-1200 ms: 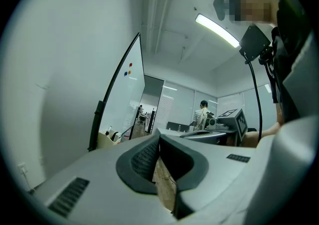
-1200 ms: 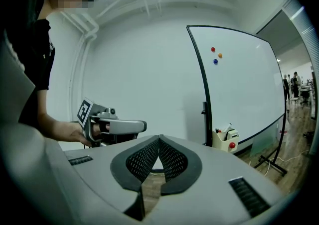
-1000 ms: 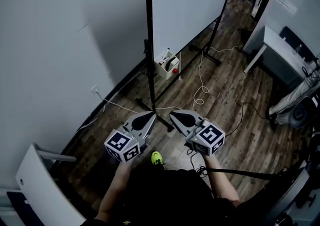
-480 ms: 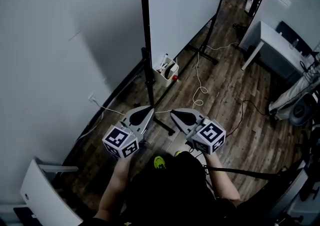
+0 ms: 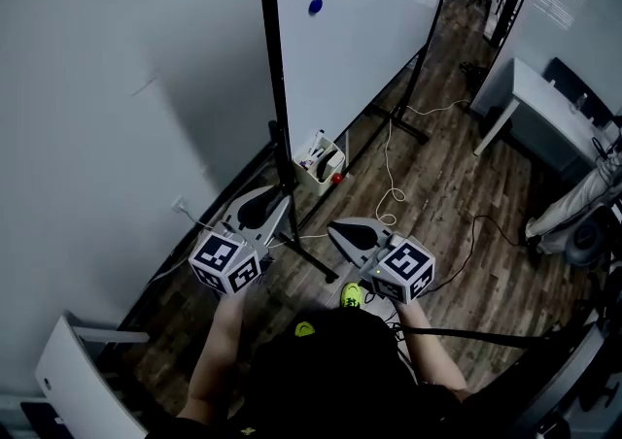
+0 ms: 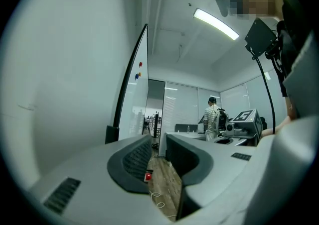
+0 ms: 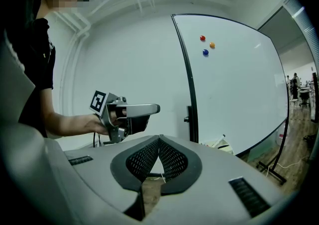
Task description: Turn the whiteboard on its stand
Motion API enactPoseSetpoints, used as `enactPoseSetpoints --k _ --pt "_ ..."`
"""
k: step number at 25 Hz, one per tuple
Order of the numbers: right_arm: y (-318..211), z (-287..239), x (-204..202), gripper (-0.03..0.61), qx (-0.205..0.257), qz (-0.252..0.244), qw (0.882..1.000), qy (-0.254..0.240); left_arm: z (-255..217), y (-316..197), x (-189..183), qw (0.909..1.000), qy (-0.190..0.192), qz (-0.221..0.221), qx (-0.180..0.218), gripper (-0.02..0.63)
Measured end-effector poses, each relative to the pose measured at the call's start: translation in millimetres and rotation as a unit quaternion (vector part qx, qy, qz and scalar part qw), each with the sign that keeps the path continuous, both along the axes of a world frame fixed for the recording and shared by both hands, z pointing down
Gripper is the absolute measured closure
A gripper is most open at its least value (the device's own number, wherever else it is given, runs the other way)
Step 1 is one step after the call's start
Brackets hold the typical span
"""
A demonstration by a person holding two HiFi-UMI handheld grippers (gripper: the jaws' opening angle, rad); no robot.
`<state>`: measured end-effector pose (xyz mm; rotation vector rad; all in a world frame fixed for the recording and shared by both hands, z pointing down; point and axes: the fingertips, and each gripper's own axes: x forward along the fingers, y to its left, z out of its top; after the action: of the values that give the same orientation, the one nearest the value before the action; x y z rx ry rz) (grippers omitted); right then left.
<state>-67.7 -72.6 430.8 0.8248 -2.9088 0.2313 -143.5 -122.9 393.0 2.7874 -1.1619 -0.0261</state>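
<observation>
Left tongs (image 5: 264, 202) have swung over to the left side of the whiteboard's (image 5: 360, 49) black post (image 5: 279, 136). Their jaws have just been opening, with nothing between them yet. I judge I'm readying them to take the post and swing the whiteboard round. Right tongs (image 5: 336, 229) hang right of the post, jaws together and empty, probably in reserve. The post stands just beyond both, untouched.
</observation>
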Motion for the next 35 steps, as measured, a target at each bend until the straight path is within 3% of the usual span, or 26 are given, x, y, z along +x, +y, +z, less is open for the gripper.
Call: enactPoseSetpoints --k 5,13,28,35 --pt "-22 -5 17 0.581 0.003 -0.002 1.000 -0.002 -12 -39 5 0.9997 -0.012 -0.020 0.011 0.426" --pt "-54 -1 34 0.581 -0.006 -0.003 1.000 -0.008 -33 -102 1 0.9978 -0.028 -0.050 0.034 0.344" --pt "-88 11 52 0.577 -0.034 -0.023 0.999 -0.008 -54 -174 12 0.9941 -0.058 -0.070 0.059 0.333" --pt "-98 16 76 0.577 -0.044 -0.013 0.999 -0.005 -63 -188 23 0.9928 -0.069 -0.068 0.070 0.362"
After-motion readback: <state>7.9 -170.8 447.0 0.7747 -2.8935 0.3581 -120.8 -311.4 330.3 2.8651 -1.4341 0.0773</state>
